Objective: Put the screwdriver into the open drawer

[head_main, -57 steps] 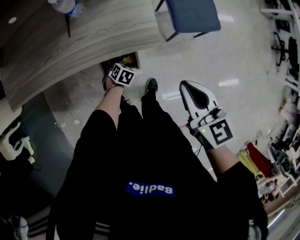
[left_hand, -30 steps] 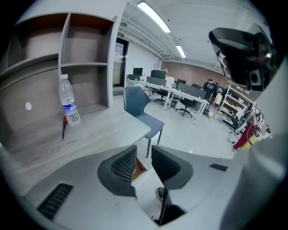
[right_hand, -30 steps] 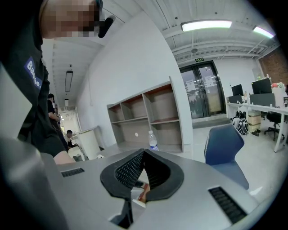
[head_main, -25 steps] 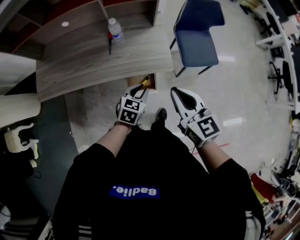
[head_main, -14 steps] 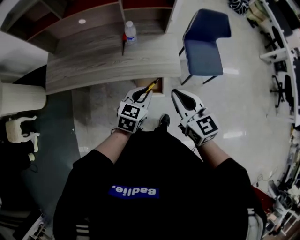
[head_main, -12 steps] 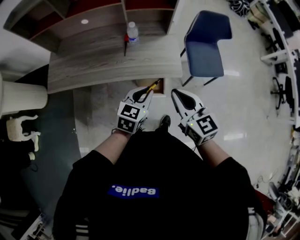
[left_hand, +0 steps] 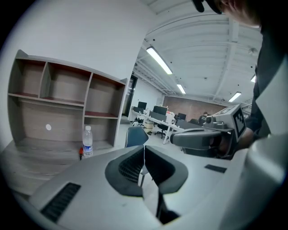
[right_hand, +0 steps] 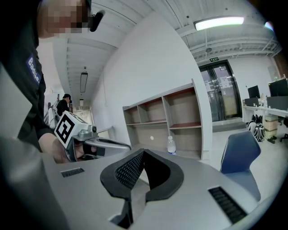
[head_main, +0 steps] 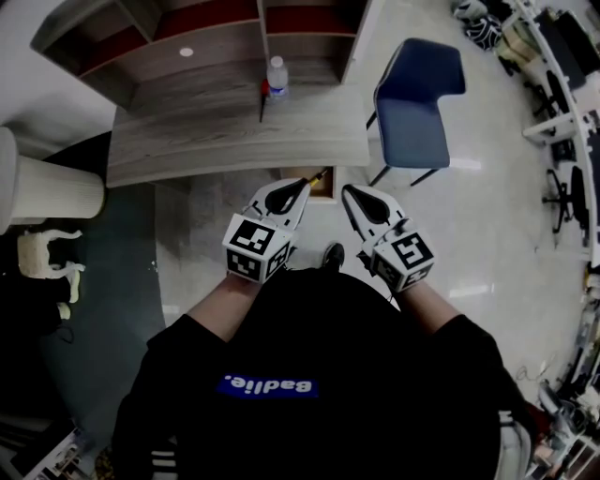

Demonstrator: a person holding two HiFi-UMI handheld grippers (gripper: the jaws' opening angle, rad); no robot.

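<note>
Left gripper (left_hand: 144, 147): your jaws had just been closing and stood tip to tip, with nothing between them. Right gripper (right_hand: 143, 152): you held it just beside the left one, its jaws together too and empty, both pointing toward the desk (head_main: 234, 141). Screwdriver (head_main: 317, 175): yellow and black, in neither of your grips. From the head view it showed just past the left gripper's tip, at the open drawer (head_main: 324, 190) below the desk's near edge, close to its near right corner. How it lay inside the drawer could not be made out. Water bottle (head_main: 277, 75): upright near the desk's far edge, toward the right end. Red-handled tool (head_main: 262, 97): on the desk just beside the bottle, on its left. Shelf unit (head_main: 216, 28): open compartments along the desk's far edge. Blue chair (head_main: 417, 89): on the floor off the desk's right edge, well apart from your grippers.
</note>
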